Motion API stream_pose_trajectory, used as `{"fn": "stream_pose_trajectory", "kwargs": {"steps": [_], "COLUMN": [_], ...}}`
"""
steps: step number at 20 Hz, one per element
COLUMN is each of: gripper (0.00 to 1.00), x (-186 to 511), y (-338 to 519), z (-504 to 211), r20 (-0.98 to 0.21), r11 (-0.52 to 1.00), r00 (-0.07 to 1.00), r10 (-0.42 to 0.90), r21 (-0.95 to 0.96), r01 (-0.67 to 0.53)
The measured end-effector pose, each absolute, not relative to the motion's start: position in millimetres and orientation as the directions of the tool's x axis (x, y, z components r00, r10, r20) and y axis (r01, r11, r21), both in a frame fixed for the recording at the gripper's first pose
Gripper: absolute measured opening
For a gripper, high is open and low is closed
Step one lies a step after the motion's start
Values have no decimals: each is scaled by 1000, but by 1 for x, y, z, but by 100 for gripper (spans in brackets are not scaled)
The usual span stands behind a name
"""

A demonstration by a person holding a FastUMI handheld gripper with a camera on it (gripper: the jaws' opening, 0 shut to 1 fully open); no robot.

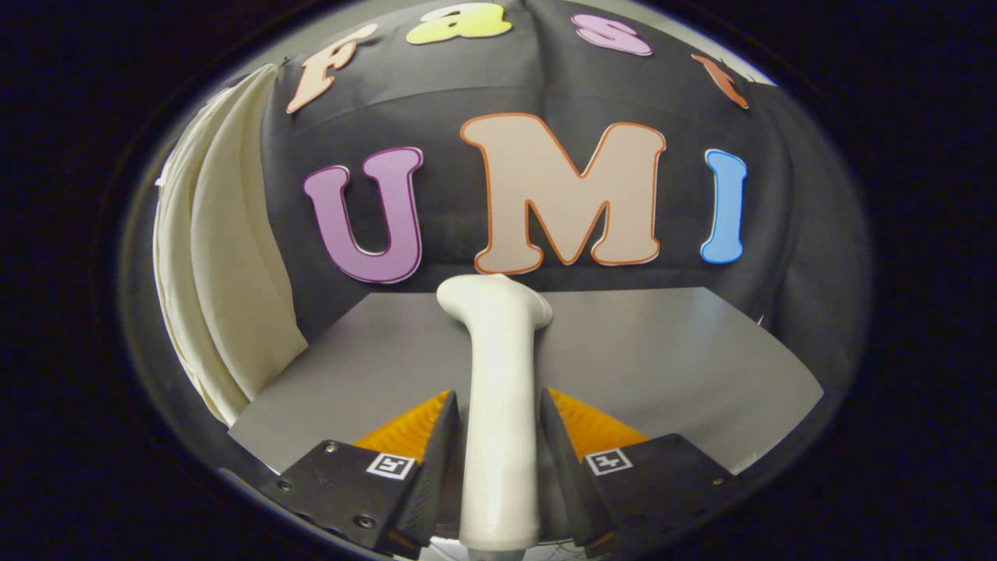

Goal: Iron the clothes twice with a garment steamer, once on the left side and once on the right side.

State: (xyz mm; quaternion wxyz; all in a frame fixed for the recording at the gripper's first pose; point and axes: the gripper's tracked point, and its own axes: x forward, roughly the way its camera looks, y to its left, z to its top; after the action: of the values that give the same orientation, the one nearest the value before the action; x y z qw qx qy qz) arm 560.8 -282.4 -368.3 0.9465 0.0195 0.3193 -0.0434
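While the cream clothes [234,273] hang off to the left of the grey surface [662,351], untouched, my hand-held gripper [498,436] is clamped on the garment steamer [498,374], both fingers pressing its handle. I judge I'm carrying it; next I must swing its head left onto the fabric.

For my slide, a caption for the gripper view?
Gripper shut on white garment steamer over grey table, cream garment hanging beside.
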Motion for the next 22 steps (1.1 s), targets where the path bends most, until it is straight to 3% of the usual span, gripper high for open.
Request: {"fn": "stream_pose_trajectory", "kwargs": {"steps": [5, 9, 15, 22], "gripper": [44, 43, 40, 39], "x": [559, 555, 533, 460], "y": [-280, -279, -286, -228], "z": [-367, -365, -356, -315], "r20": [-548, -505, -598, -606], "r11": [996, 987, 974, 962], "r00": [831, 855, 799, 794], "r10": [-89, -120, -53, -60], "r21": [-31, -153, 147, 176], "r01": [86, 48, 174, 207]}}
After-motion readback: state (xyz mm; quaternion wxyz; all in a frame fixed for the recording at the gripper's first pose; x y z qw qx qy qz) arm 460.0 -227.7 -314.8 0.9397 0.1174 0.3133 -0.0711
